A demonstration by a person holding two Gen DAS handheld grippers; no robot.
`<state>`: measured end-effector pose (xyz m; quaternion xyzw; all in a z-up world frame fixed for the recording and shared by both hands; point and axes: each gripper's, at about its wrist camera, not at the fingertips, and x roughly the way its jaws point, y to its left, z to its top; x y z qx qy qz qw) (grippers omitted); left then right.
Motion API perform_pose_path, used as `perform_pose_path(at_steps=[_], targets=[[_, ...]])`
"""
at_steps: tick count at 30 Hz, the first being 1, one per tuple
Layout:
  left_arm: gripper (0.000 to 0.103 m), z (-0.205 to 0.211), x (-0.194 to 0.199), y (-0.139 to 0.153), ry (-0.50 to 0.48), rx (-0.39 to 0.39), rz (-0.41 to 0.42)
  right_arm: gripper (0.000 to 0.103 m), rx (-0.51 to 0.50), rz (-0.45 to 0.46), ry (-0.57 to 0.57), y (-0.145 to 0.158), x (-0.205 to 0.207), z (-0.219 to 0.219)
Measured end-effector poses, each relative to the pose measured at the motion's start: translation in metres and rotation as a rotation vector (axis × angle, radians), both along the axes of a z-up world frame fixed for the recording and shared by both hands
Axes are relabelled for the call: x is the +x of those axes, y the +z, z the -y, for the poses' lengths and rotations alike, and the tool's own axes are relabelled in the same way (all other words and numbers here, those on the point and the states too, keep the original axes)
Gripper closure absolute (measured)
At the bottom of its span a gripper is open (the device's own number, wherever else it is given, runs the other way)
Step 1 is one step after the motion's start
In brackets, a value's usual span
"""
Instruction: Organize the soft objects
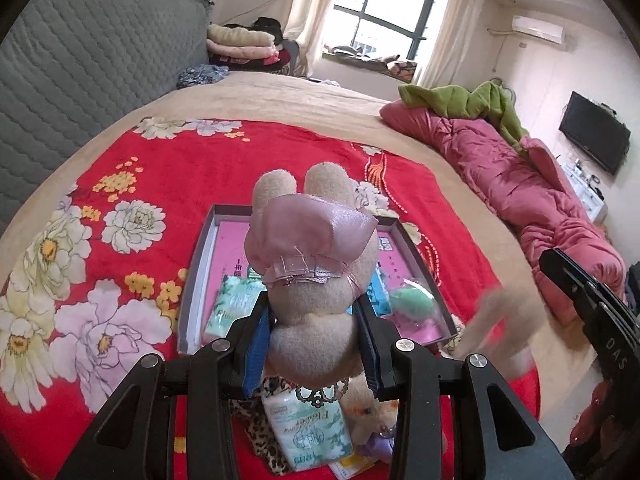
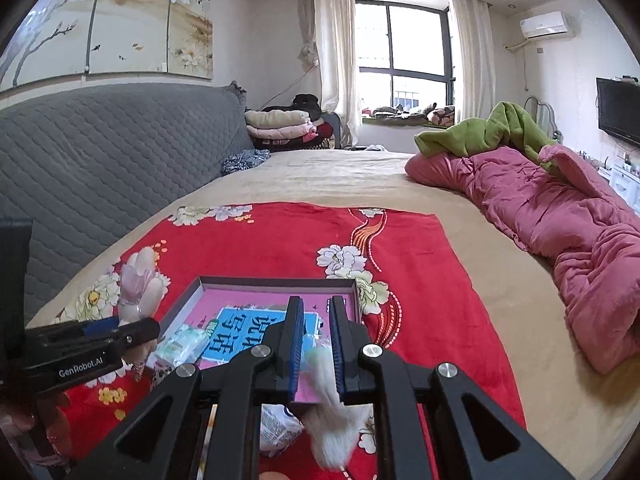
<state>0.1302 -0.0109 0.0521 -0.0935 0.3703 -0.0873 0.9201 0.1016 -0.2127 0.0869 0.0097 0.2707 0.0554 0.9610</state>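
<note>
The left gripper squeezes the soft, light bunny by its squishy middle above the box, while the right gripper pinches a white fluffy toy.

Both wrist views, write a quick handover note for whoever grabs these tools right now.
Left tool: shut on the plush bunny in a pink dress, held above the tray.
Right tool: shut on a white fluffy toy, at the tray's near edge.
Done: a tissue pack and a green puff lie in the tray.
Left: set down both toys; another tissue pack, a leopard cloth and a small plush remain on the red blanket.
</note>
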Motion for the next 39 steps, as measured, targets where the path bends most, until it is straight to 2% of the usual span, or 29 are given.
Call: perform_pose_path(at_steps=[9, 14, 19, 20, 21, 22, 24, 28, 36, 39], targets=[[0.062, -0.022, 0.018, -0.004, 0.029, -0.027, 0.017, 0.089, 0.003, -0.008, 0.011, -0.002, 0.016, -0.011], [0.062, -0.033, 0.03, -0.016, 0.037, -0.025, 0.008, 0.089, -0.011, -0.07, 0.025, -0.019, 0.017, -0.011], [0.062, -0.038, 0.038, -0.03, 0.036, -0.039, -0.019, 0.089, 0.026, -0.199, 0.057, -0.057, 0.001, -0.002], [0.062, -0.038, 0.038, -0.032, 0.036, -0.042, -0.021, 0.088, 0.044, -0.225, 0.063, -0.064, -0.003, 0.0], [0.062, -0.038, 0.039, -0.034, 0.035, -0.044, -0.025, 0.081, 0.052, -0.254, 0.069, -0.071, -0.006, 0.002], [0.062, -0.038, 0.04, -0.035, 0.031, -0.046, -0.027, 0.07, 0.048, -0.278, 0.072, -0.077, -0.009, 0.002], [0.062, -0.036, 0.04, -0.038, 0.021, -0.044, -0.032, 0.056, 0.035, -0.295, 0.064, -0.086, -0.018, 0.003], [0.062, -0.03, 0.042, -0.043, 0.002, -0.035, -0.037, 0.04, 0.117, -0.342, 0.112, -0.099, -0.025, 0.004], [0.062, -0.022, 0.047, -0.049, -0.013, -0.009, -0.043, 0.039, 0.035, -0.423, 0.094, -0.129, -0.018, -0.005], [0.062, -0.022, 0.05, -0.051, -0.015, -0.012, -0.044, 0.039, 0.052, -0.437, 0.081, -0.138, -0.014, 0.001]])
